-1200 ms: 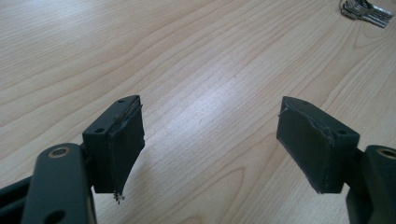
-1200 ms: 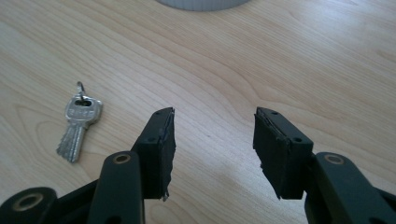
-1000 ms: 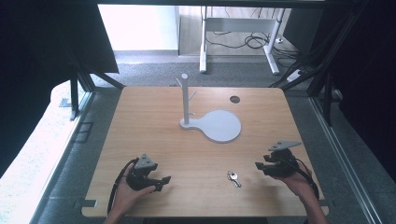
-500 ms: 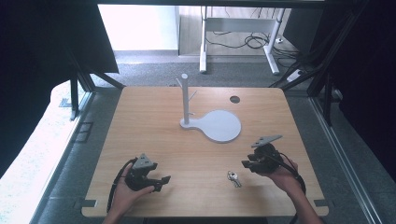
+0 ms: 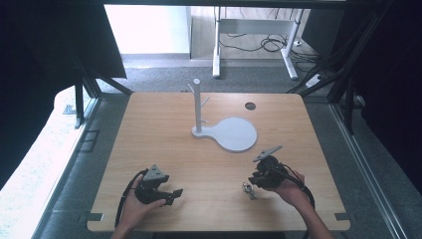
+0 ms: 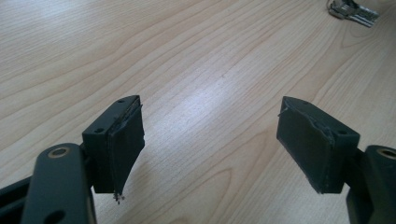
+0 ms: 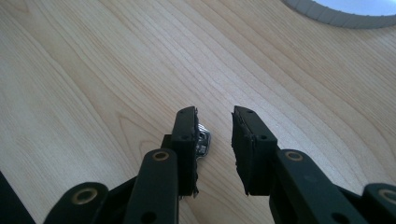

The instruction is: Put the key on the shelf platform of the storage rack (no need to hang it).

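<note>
1. Wooden desk (image 5: 164, 129) carries a white stand (image 5: 225, 130); keys (image 5: 247, 189) lie near-right.
2. My right gripper (image 7: 214, 140), jaws narrowly apart, sits just right of them.
3. I'd shift left to straddle the keys before closing.
4. My left gripper (image 6: 210, 149) gapes wide, empty.

Daylight pours in from the far side of the room, washing the floor (image 5: 144, 27) beyond the wooden bench (image 5: 164, 129) almost white, while the walls at both edges of the high view fall into near black. The high view is soft and grainy (fine detail on small things is lost). In the left claw (image 6: 210, 144) view a pale glare patch sits on the wood between the jaws, and in the right claw (image 7: 212, 149) view the near jaws look slightly blurred.
</note>
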A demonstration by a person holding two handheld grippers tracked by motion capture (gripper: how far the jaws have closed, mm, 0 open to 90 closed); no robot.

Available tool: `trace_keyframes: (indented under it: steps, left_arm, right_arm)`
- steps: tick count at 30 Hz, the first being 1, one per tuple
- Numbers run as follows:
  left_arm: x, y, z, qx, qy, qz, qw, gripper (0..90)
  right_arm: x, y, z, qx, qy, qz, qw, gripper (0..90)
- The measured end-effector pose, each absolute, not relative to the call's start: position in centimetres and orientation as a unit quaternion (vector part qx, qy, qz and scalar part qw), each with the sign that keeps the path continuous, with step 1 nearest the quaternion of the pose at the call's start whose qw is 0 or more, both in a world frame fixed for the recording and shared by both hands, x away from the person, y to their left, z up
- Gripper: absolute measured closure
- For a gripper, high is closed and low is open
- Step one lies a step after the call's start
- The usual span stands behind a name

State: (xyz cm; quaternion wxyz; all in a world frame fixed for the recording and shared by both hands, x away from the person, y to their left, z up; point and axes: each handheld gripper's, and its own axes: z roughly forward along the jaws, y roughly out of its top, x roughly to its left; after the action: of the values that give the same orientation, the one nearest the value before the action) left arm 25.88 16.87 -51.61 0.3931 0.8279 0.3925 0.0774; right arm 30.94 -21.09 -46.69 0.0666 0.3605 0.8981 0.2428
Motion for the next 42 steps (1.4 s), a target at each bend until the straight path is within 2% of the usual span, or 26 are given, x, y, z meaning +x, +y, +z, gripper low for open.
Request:
trace_keyframes:
  steps: [18,42]
  left_arm:
    - [26.0,16.7,-51.9,0.831,0.39,0.072,0.389,23.4]
    - [26.0,16.6,-52.0,0.836,0.388,0.085,0.378,23.3]
  right_arm:
    - [31.4,-18.6,-47.7,0.352,0.911,0.209,0.045,73.6]
    - [33.3,-18.1,-49.5,0.366,0.914,0.175,0.018,77.9]
